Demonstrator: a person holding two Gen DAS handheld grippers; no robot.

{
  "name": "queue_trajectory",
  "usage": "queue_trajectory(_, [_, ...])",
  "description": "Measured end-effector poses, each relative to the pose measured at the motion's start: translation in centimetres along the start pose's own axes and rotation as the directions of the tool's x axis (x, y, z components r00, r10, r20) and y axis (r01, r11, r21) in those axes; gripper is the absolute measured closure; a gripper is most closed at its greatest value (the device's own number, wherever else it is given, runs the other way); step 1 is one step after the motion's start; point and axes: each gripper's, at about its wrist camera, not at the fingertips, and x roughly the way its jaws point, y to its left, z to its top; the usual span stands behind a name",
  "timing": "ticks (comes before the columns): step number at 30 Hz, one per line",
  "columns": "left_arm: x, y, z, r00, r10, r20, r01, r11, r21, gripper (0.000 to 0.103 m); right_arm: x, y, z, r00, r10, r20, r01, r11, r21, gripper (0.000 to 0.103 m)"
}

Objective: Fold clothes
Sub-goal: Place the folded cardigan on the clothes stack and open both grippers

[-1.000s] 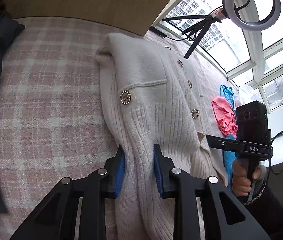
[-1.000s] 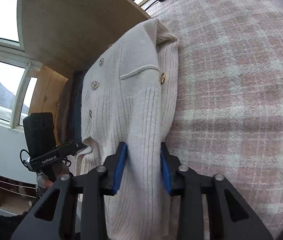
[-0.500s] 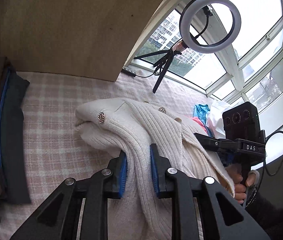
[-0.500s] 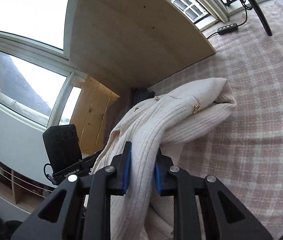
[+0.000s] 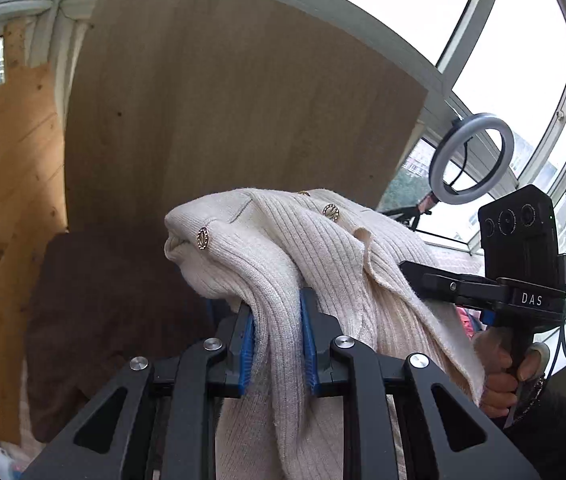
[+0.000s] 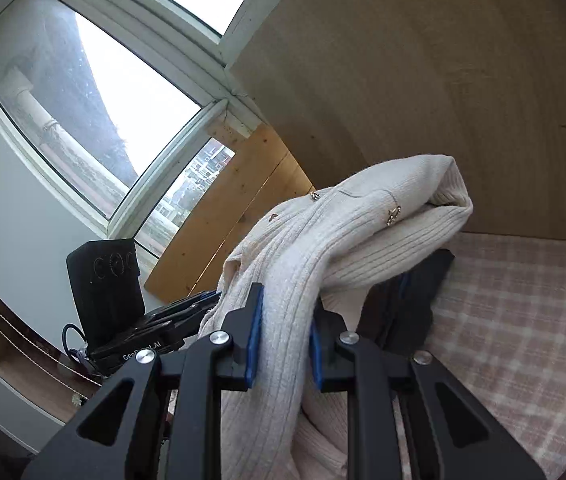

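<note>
A: Both claws clamped on the cardigan: left claw, right claw. It hangs between them, clear of the bed.

B: Risk?

A: Thin pinch, heavy knit. Could slip out or sag unevenly.

B: Surface?

A: Pink plaid cover, dark clothes at the far edge, wood panel behind, windows around.

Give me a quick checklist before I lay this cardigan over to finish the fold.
1. Left gripper clamped on cream cardigan: ok.
2. Right gripper clamped on it too: ok.
3. Cardigan lifted off the plaid bedspread: its far end appears clear; the hanging part cannot tell.
4. Landing spot free: not ok, a dark garment lies under the cardigan's far end.
5. Buttons facing outward: ok.
6. Hem edges aligned: cannot tell.
</note>
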Motion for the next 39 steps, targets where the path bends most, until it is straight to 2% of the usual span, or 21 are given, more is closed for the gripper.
queue_trajectory(3, [-1.0,3.8,1.0,0.997,0.074,0.016,-0.074,0.997,0.01,0.084,4.7,1.6,1.1,1.0,0.004,-0.022,-0.004,1.0,-0.028,0.084])
queue_trajectory(5, [-0.4,6.4,0.5,0.989,0.146,-0.001,-0.145,0.987,0.062,0.083,7.4,1.7,0.9,0.999,-0.012,-0.044,0.01,0.999,-0.043,0.084])
queue_trajectory(6, [0.6,8.2,-0.1,0.977,0.211,-0.04,-0.207,0.976,0.073,0.083,8.7,1.0,0.3,0.997,-0.028,-0.069,0.026,0.999,-0.031,0.084])
queue_trajectory(7, [2.0,10.6,-1.2,0.952,0.286,-0.109,-0.283,0.958,0.044,0.083,10.1,-0.2,-0.7,0.992,-0.063,-0.11,0.062,0.998,-0.01,0.084])
queue_trajectory(8, [3.4,13.2,-2.3,0.916,0.356,-0.185,-0.36,0.933,0.013,0.084,11.7,-1.6,-2.0,0.979,-0.113,-0.17,0.115,0.993,-0.001,0.084])
queue_trajectory(9, [4.6,15.5,-3.6,0.9,0.358,-0.25,-0.378,0.925,-0.035,0.085,13.3,-2.8,-3.5,0.957,-0.164,-0.24,0.167,0.986,-0.007,0.084])
queue_trajectory(10, [5.2,17.1,-4.6,0.902,0.334,-0.272,-0.367,0.927,-0.078,0.085,14.5,-3.7,-4.6,0.938,-0.196,-0.284,0.201,0.98,-0.014,0.084])
queue_trajectory(12, [4.7,17.9,-5.3,0.927,0.291,-0.235,-0.323,0.94,-0.11,0.084,15.4,-4.4,-6.1,0.924,-0.219,-0.312,0.223,0.975,-0.025,0.084])
queue_trajectory(13, [4.5,17.7,-5.2,0.931,0.29,-0.222,-0.317,0.944,-0.094,0.083,15.5,-4.6,-6.4,0.919,-0.226,-0.323,0.229,0.973,-0.03,0.081])
queue_trajectory(15, [4.0,17.2,-5.0,0.923,0.318,-0.215,-0.335,0.941,-0.048,0.082,15.0,-4.4,-5.8,0.913,-0.229,-0.338,0.229,0.973,-0.039,0.08])
queue_trajectory(17, [3.1,16.9,-4.9,0.919,0.334,-0.211,-0.348,0.937,-0.033,0.082,13.8,-3.8,-5.3,0.919,-0.233,-0.318,0.227,0.972,-0.059,0.08])
queue_trajectory(20, [0.1,16.4,-4.9,0.932,0.334,-0.143,-0.344,0.937,-0.054,0.085,11.5,-2.6,-4.5,0.933,-0.24,-0.268,0.223,0.97,-0.093,0.08])
queue_trajectory(23, [-2.3,15.8,-5.7,0.956,0.274,-0.103,-0.282,0.956,-0.079,0.085,10.1,-1.2,-3.8,0.946,-0.233,-0.227,0.207,0.969,-0.131,0.08])
queue_trajectory(25, [-2.3,15.5,-6.7,0.967,0.228,-0.111,-0.239,0.967,-0.089,0.085,10.6,-0.2,-3.8,0.945,-0.242,-0.219,0.209,0.964,-0.165,0.08])
queue_trajectory(28, [0.0,15.1,-8.8,0.962,0.205,-0.179,-0.22,0.973,-0.071,0.084,12.8,0.4,-4.7,0.926,-0.269,-0.266,0.215,0.952,-0.217,0.08])
queue_trajectory(29, [0.9,15.0,-9.7,0.955,0.213,-0.208,-0.231,0.971,-0.065,0.084,13.6,0.5,-5.1,0.917,-0.28,-0.283,0.217,0.948,-0.234,0.08])
queue_trajectory(31, [2.9,14.7,-11.5,0.935,0.235,-0.266,-0.258,0.965,-0.052,0.082,15.0,-0.1,-6.2,0.89,-0.331,-0.314,0.249,0.929,-0.276,0.08])
queue_trajectory(33, [3.2,14.9,-12.7,0.931,0.222,-0.289,-0.256,0.963,-0.086,0.082,16.0,-1.0,-7.3,0.862,-0.38,-0.337,0.281,0.91,-0.305,0.079])
queue_trajectory(34, [2.9,14.7,-12.9,0.932,0.22,-0.289,-0.256,0.962,-0.094,0.082,15.8,-1.2,-7.3,0.861,-0.376,-0.341,0.285,0.914,-0.289,0.079])
queue_trajectory(37, [1.2,13.4,-13.1,0.917,0.289,-0.276,-0.316,0.947,-0.058,0.084,14.1,-0.9,-6.7,0.873,-0.353,-0.336,0.281,0.928,-0.244,0.079])
queue_trajectory(39, [-0.2,12.5,-13.4,0.914,0.307,-0.264,-0.334,0.941,-0.062,0.084,12.6,-0.2,-6.3,0.882,-0.342,-0.324,0.276,0.933,-0.232,0.077])
